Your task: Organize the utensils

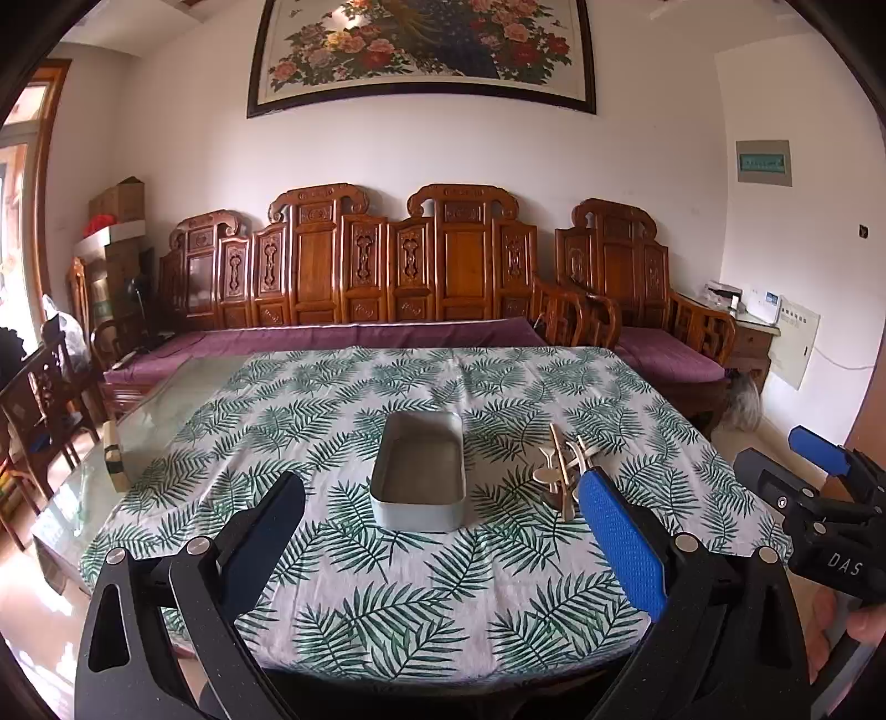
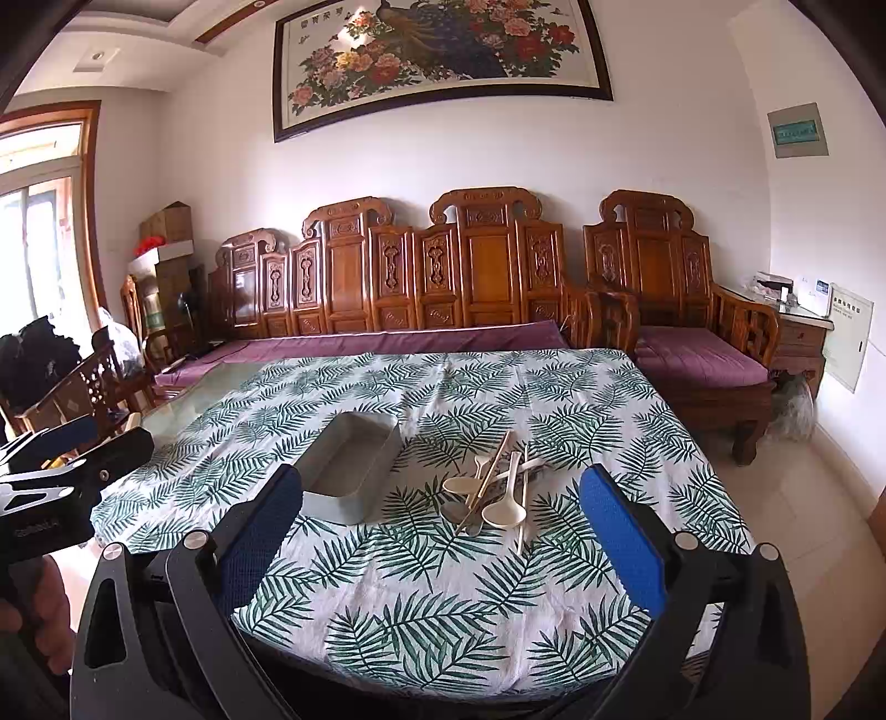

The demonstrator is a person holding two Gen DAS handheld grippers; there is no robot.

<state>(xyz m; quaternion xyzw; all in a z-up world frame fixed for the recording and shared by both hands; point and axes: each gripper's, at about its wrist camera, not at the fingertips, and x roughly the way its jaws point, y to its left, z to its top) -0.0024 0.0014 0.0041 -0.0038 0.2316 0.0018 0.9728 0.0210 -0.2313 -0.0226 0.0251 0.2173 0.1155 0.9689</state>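
Both grippers sit at the near edge of the bench, each with its blue-padded fingers spread wide and nothing between them. Left gripper (image 1: 443, 531) faces straight down the leaf-print tablecloth (image 1: 387, 609); right gripper (image 2: 443, 526) faces the same cloth from a position further right. In the left wrist view the right gripper body appears at the right margin, with part of a hand (image 1: 830, 626) on its grip; in the right wrist view the left gripper body appears at the left margin, also held by a hand (image 2: 39, 615). Beyond the fingers, mid-bench, a grey rectangular tin (image 1: 419, 471) with rounded corners stands open-topped and shows nothing inside. Just to its right, apart from it, lies a loose pile of utensils (image 2: 495, 487): cream-coloured spoons (image 2: 504, 512), pale chopsticks (image 2: 487, 479) crossing over them, and at least one metal spoon underneath, count not resolvable. Pile rests on the cloth, none of it in the tin. Left of the cloth, a strip of bare glass bench top (image 1: 160, 410) is exposed. Behind the bench, a carved wooden sofa (image 1: 387, 260) with purple cushions runs along the white wall. Above it hangs a framed peacock-and-peony picture (image 2: 443, 50).
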